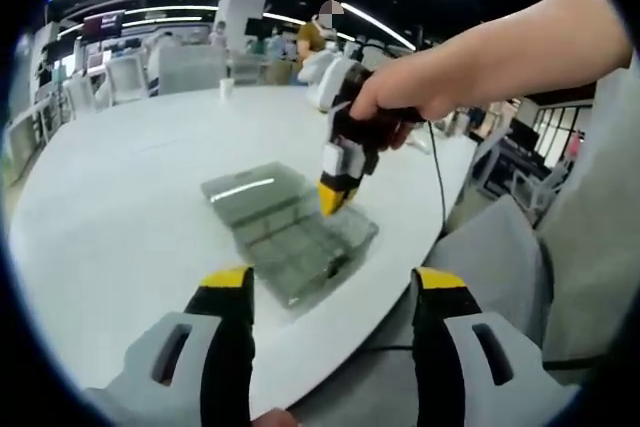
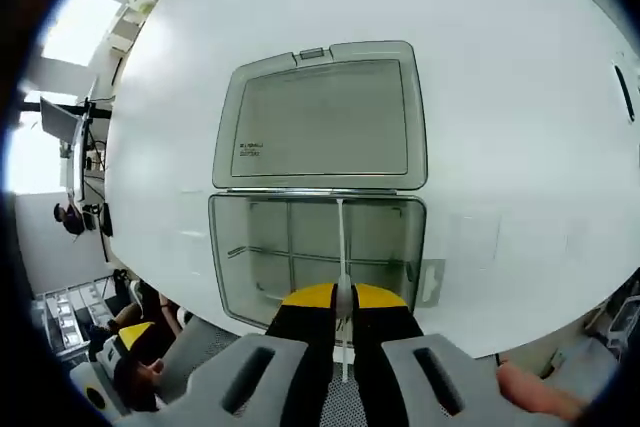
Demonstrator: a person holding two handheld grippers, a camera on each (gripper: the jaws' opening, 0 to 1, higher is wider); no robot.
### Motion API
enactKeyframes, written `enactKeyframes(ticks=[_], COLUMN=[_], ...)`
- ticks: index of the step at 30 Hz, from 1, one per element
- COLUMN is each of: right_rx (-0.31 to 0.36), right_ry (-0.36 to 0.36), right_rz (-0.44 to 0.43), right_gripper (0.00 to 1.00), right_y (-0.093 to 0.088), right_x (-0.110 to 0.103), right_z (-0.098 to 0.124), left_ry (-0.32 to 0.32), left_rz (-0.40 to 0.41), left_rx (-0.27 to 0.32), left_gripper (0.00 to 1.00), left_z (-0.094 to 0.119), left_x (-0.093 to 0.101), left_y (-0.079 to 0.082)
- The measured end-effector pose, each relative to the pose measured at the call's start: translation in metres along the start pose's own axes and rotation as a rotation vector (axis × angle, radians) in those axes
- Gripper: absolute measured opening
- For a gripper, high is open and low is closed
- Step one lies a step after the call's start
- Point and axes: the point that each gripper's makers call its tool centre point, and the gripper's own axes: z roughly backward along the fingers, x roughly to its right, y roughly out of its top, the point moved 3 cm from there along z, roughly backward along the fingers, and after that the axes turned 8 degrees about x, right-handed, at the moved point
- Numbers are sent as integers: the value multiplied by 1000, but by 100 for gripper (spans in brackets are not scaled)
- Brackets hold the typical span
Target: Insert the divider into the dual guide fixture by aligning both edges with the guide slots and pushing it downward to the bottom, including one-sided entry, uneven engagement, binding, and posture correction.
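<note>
Nearest my camera in the right gripper view, the right gripper (image 2: 343,299) has its yellow-tipped fingers (image 2: 312,296) closed on the divider (image 2: 341,247), a thin, pale, translucent strip seen edge-on. It runs as a narrow line from between the fingers across the box (image 2: 317,252) toward the hinge.

The box is a clear plastic organiser with rounded corners, sitting on the white worktop (image 2: 500,97). Its lid (image 2: 322,117) lies folded back flat beyond the hinge. Inside, fixed partitions already form several compartments.

Progress, as I judge it: the divider is presented to the box and appears lined up over its run, with the far end at or near the hinge-side wall. I cannot tell whether either edge has entered its slot, nor how deep the divider sits. The strip looks straight, with no evident tilt from this angle. What remains is to confirm engagement at both ends and press it down to the floor of the box.

In the left gripper view, the left gripper (image 1: 331,287) hangs above the near edge of the worktop, short of the box, its fingers spread wide and holding nothing. A person's hand (image 1: 420,87) grips the right gripper over the box.
</note>
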Motion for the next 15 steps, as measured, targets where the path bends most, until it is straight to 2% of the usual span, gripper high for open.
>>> enactKeyframes(ticks=[15], right_rx=[-17], right_ry=[-15], right_rz=[3], right_gripper=[0], right_y=[0], right_x=[-1], right_z=[2], left_ry=[0], left_rz=[0], left_rx=[2], left_gripper=[62], left_z=[-1], left_x=[0], left_y=[1])
